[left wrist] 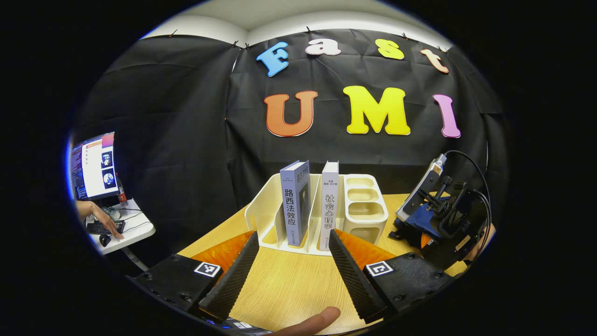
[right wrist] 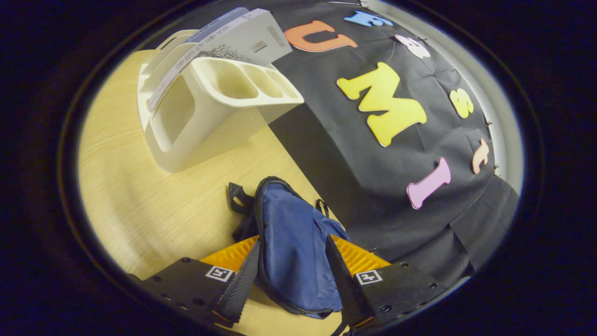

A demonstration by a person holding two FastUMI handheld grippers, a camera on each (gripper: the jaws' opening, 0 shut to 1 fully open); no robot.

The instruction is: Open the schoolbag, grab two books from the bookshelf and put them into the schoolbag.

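L gripper [left wrist: 291, 242] sits spread wide, lined up w/ the two books [left wrist: 295, 209] upright in the bookshelf [left wrist: 266, 210], prob. for a grab, while R gripper [right wrist: 291, 254] straddles the blue schoolbag [right wrist: 294, 242], fingers apart, seemingly abt to open it.

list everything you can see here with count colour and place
books: 2, one blue-grey, one white, upright in the rack's slots
book rack: 1, cream, at the table's back
schoolbag: 1, blue, on the table right of the rack
table: 1, light wood
monitor: 1, lit, on a white side desk, far left
keyboard: 1, black, same desk
left hand-held gripper: open, facing the books
right hand-held gripper: open, fingers either side of the schoolbag
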